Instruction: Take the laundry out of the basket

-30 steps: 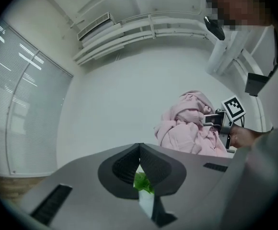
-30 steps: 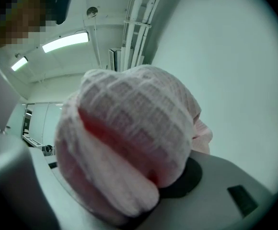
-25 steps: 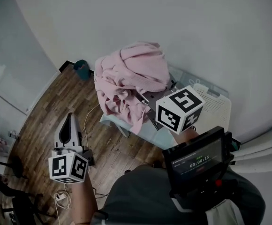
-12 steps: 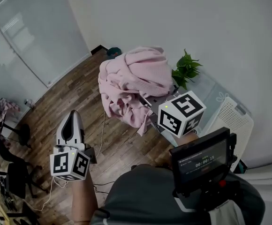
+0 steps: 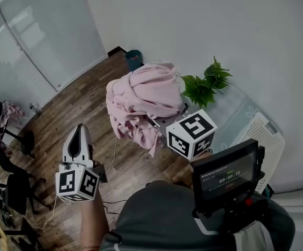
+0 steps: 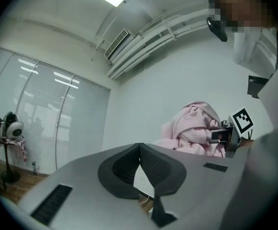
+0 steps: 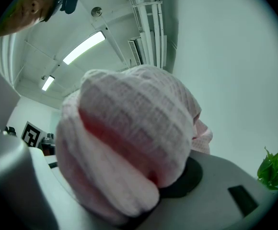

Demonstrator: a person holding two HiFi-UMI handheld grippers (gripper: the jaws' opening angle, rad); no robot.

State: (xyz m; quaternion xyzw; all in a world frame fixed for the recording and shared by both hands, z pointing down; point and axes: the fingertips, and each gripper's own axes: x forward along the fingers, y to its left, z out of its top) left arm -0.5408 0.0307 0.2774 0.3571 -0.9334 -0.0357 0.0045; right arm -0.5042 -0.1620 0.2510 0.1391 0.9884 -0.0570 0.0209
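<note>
A bulky pink knitted garment (image 5: 143, 95) hangs in the air over the wooden floor, bunched in my right gripper (image 5: 159, 122), which is shut on it. In the right gripper view the pink garment (image 7: 129, 147) fills the space between the jaws and hides the pads. The white laundry basket (image 5: 264, 137) stands at the right, behind that arm. My left gripper (image 5: 81, 129) is held low at the left, shut and with nothing in it; its pads meet at the tip (image 6: 140, 150). From the left gripper view the pink garment (image 6: 196, 128) and the right gripper (image 6: 225, 135) show side on.
A green potted plant (image 5: 204, 82) stands by the white wall near a glass table (image 5: 230, 116). A teal bin (image 5: 134, 57) sits in the corner. Glass partitions line the left, with dark chairs (image 5: 13, 190) and floor cables (image 5: 112, 150) below. A small screen (image 5: 225, 174) is mounted at my chest.
The view has swung, bringing the plant into sight and shifting the basket to the right edge. My right gripper with the garment has drifted slightly left, away from the basket. The left gripper has barely moved.
</note>
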